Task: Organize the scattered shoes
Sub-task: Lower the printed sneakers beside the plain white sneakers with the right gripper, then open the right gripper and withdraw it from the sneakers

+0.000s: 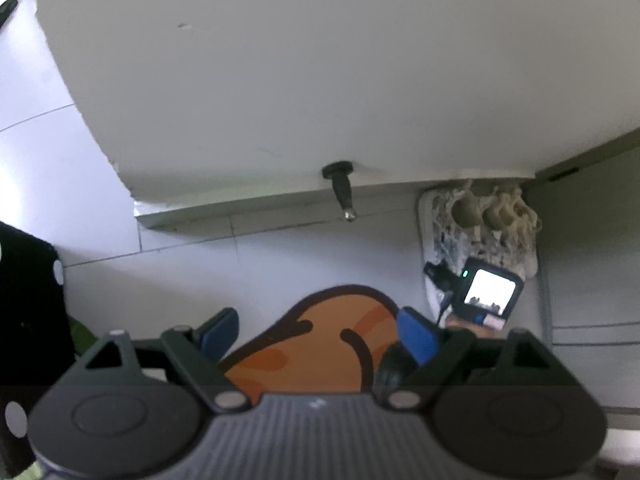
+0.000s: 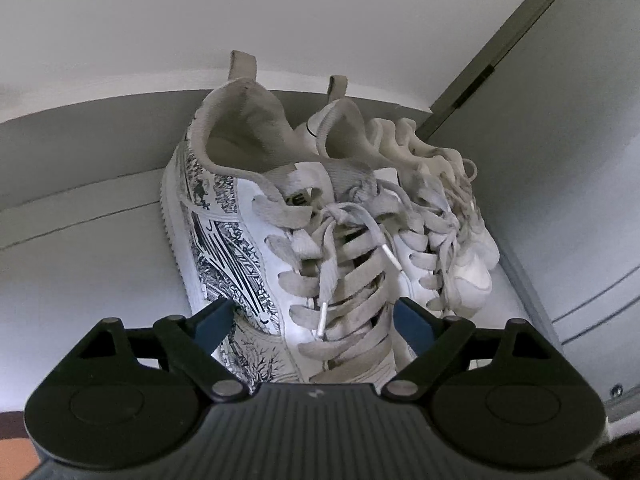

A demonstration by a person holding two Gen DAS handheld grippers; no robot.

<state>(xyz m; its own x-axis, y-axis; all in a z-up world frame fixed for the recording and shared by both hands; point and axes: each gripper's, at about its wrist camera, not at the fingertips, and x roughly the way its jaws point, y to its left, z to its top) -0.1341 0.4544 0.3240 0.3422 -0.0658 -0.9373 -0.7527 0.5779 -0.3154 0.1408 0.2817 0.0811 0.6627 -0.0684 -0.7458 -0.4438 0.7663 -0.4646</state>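
Only the letters "E" show on the tongue label (image 2: pixel 301 200) of the printed sneaker (image 2: pixel 240 248).

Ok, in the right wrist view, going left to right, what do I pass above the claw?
Bare floor tile → the black-patterned white sneaker → its plainer white partner → the grey cabinet panel.
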